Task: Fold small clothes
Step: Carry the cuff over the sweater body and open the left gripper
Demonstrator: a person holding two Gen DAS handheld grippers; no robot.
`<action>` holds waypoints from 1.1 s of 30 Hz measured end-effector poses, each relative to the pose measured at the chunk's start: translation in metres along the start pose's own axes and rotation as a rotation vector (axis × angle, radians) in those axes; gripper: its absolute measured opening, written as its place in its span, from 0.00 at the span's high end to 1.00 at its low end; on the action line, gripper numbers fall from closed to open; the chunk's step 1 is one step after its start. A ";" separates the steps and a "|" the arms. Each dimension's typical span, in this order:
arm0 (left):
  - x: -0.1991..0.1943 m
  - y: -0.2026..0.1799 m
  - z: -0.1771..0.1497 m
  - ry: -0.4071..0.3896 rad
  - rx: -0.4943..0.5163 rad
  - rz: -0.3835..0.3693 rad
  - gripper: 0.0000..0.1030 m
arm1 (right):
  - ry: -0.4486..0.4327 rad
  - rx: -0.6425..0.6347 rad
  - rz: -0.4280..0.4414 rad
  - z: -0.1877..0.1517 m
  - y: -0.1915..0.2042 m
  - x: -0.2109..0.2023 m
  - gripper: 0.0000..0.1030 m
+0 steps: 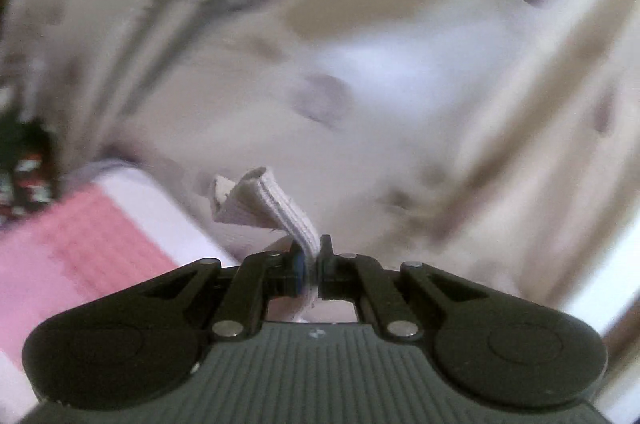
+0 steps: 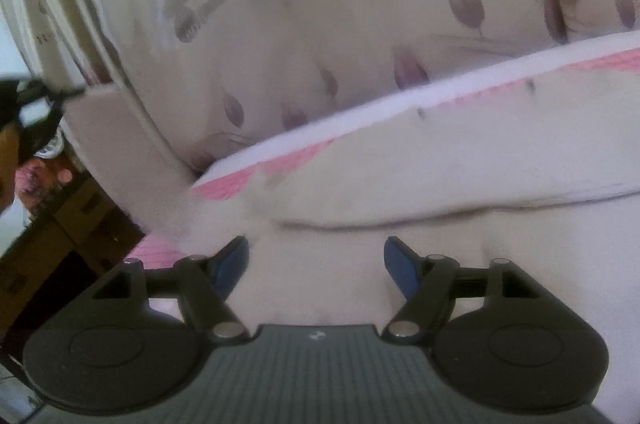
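Observation:
In the left wrist view my left gripper (image 1: 314,264) is shut on a folded white hem of a small garment (image 1: 264,200), which sticks up between the jaws. A pink and white striped part of cloth (image 1: 80,248) lies at lower left. In the right wrist view my right gripper (image 2: 316,260) is open, its blue pads (image 2: 400,264) apart over the cream side of the small garment (image 2: 440,160). The garment's pink and white striped edge (image 2: 280,160) runs diagonally across the view just beyond the fingers. Both views are blurred.
A cream bedsheet with purple leaf prints (image 2: 360,24) covers the surface under the garment; it also fills the left wrist view (image 1: 400,64). Brown cardboard boxes (image 2: 60,236) and dark clutter sit off the bed's edge at the left.

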State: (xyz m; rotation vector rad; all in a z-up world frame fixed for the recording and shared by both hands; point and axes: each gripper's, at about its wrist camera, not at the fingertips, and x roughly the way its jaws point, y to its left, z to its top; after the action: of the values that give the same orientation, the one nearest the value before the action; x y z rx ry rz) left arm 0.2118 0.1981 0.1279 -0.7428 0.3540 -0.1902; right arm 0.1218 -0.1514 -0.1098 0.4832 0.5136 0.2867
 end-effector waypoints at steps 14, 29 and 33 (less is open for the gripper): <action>0.131 -0.207 -0.188 0.355 0.158 -0.228 0.95 | -0.200 0.093 -0.083 0.016 -0.090 -0.120 0.23; 0.227 -0.220 -0.375 0.559 0.369 -0.298 0.71 | -0.209 0.215 -0.111 0.007 -0.163 -0.143 0.23; 0.203 -0.201 -0.361 0.453 0.321 -0.343 0.03 | -0.209 0.193 -0.118 0.010 -0.164 -0.146 0.23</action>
State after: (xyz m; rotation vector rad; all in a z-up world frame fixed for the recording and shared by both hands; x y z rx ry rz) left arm 0.2533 -0.2320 -0.0293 -0.4313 0.6078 -0.7294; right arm 0.0288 -0.3495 -0.1271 0.6598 0.3647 0.0722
